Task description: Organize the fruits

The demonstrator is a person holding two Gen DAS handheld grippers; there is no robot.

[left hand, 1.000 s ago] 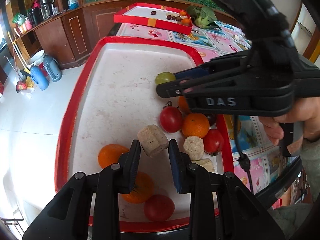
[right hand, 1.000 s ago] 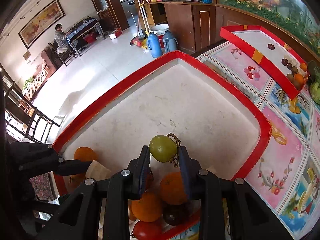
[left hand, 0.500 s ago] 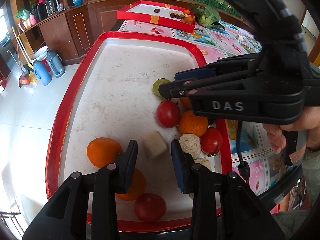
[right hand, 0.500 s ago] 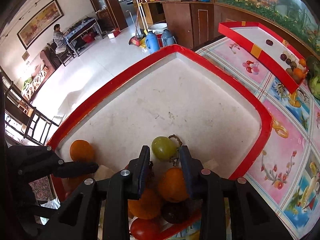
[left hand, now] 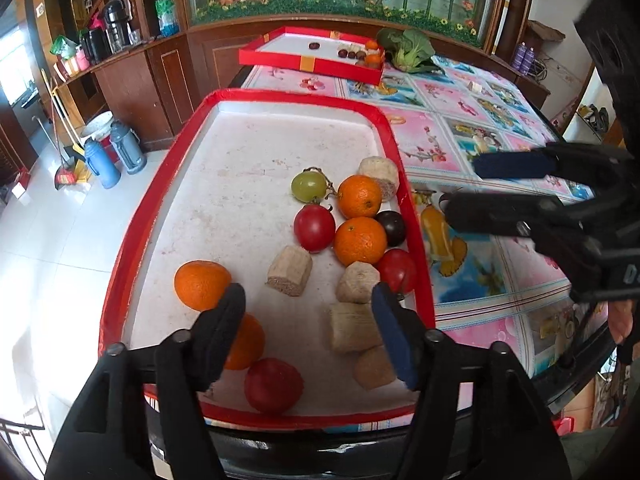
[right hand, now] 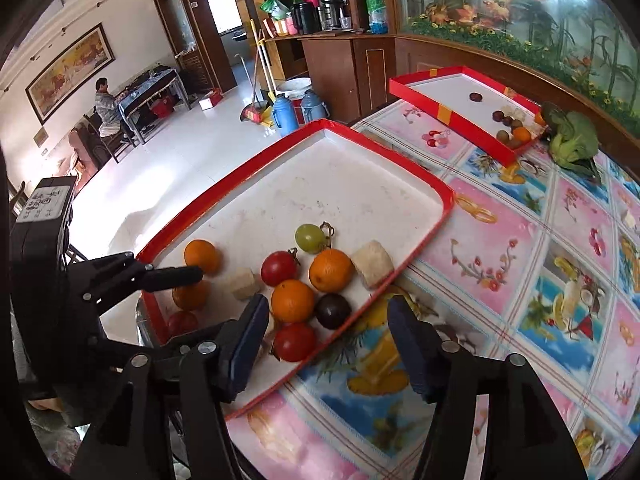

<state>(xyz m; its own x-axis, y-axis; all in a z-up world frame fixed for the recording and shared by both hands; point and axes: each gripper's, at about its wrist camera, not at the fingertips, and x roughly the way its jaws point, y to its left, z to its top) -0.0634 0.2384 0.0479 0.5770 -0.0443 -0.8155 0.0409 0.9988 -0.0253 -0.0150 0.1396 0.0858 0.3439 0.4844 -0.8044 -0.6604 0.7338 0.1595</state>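
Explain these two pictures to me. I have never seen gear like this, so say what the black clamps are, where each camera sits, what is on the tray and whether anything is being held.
No robot here: a person holds a hand-held clamp in each hand, and each clamp carries a wide-angle camera that looks out along its two fingers.

The left view shows the left gripper over the near end of the red-rimmed tray, with the right gripper off to the side above the flowered tablecloth. The right view shows the right gripper from its own camera, over the tray's edge.

On the tray lie oranges, red tomatoes, a green grape, a dark plum and beige cut chunks.

Both grippers' jaws are opening, and neither holds anything.
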